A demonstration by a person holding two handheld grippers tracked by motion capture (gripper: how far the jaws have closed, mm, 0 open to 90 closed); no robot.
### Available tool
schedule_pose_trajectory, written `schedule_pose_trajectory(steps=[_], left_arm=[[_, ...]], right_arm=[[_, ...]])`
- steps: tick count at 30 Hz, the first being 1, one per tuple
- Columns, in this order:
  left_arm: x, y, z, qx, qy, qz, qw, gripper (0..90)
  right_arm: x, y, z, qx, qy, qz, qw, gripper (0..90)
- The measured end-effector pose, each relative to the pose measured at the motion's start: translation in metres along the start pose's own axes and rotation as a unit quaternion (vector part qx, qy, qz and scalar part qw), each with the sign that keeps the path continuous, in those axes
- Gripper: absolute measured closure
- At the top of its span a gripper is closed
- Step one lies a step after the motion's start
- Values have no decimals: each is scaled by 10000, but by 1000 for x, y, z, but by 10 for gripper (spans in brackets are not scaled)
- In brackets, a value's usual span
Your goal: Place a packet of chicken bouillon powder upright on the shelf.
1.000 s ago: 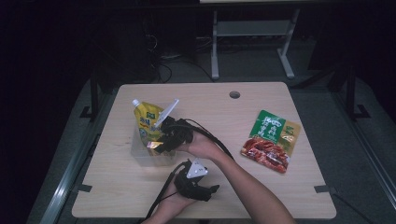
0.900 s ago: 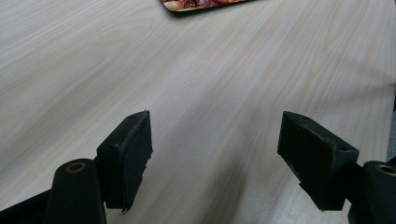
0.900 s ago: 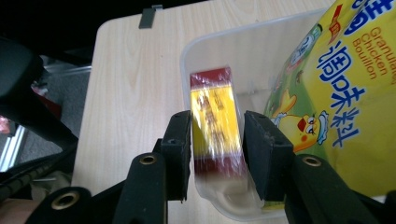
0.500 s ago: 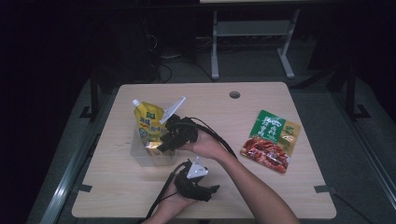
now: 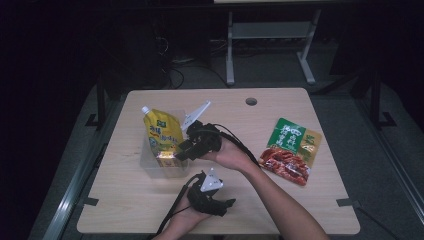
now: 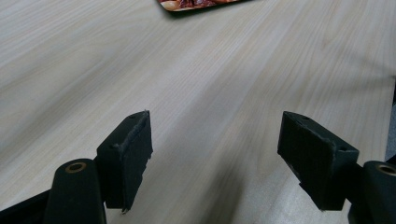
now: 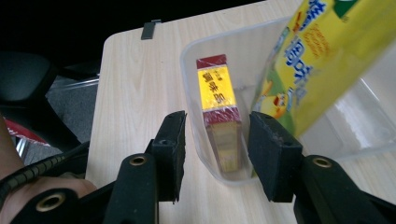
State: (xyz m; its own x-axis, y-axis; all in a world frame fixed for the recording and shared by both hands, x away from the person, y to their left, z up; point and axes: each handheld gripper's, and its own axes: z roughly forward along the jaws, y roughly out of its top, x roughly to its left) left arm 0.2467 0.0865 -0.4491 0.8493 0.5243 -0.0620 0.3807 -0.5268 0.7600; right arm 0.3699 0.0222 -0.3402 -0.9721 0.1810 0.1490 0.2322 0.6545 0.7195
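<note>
A: Where is the small red-and-yellow box (image 7: pixel 218 119) placed relative to the right gripper (image 7: pixel 215 140)?

B: It is seen standing inside the clear plastic bin (image 7: pixel 198 116), directly ahead of the jaws and between their lines. The jaws have just been opening; the pads are held apart with the bin's near corner and the box between them, and nothing is pressed.

A: And the yellow spouted pouch (image 7: pixel 308 65)?

B: It is leaned in the same bin, just beyond the right-hand pad as that gripper's view shows it.

A: What could be upset from here?

B: The bin wall could be caught by a pad if the gripper is drawn away at an angle, and the light bin could be dragged or tipped. The pouch, being only leaned, could be knocked over onto the box.

A: The left gripper (image 6: pixel 215 154)?

B: Its jaws are held wide open over bare counter (image 6: pixel 187 70), with nothing between them; the red snack packet (image 6: pixel 196 3) lies well ahead. No risk is judged there.
</note>
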Motion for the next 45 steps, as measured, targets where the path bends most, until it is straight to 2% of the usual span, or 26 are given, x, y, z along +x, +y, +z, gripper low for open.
schedule_pose_trajectory(steps=[5,8,10,13,17,19,29,32,39,42,43,45], left_arm=[[1,0,-1,42,-5,37,10000,256],[-1,0,1,-45,-20,-57,10000,256],[-1,0,2,-54,-30,-51,10000,257],[2,0,0,38,9,142,9999,256],[3,0,0,39,-4,174,9998,257],[2,0,0,-2,0,93,10000,257],[3,0,0,-13,13,80,10000,258],[2,0,0,-26,-1,39,10000,258],[2,1,0,17,-7,158,9999,258],[1,1,1,-25,-32,61,10000,257],[2,1,1,-37,-27,56,10000,258],[3,1,1,-72,-14,35,10000,258]], right_arm=[[-2,-4,-7,-36,-49,63,10000,552],[-4,-8,-12,-80,-62,83,9999,549],[-5,-10,-14,-76,-85,125,9999,547],[-7,-14,-18,-84,-109,170,9998,532],[-9,-18,-21,-118,-153,215,9996,530],[-10,-20,-23,-121,-151,215,9996,525],[-13,-27,-34,-107,-245,333,9991,511],[-15,-34,-45,-142,-309,438,9985,494],[-21,-52,-67,-269,-535,664,9960,474],[-23,-61,-78,-322,-637,789,9943,468],[-23,-63,-82,-338,-640,898,9933,467],[-24,-67,-88,-360,-706,940,9924,463]])
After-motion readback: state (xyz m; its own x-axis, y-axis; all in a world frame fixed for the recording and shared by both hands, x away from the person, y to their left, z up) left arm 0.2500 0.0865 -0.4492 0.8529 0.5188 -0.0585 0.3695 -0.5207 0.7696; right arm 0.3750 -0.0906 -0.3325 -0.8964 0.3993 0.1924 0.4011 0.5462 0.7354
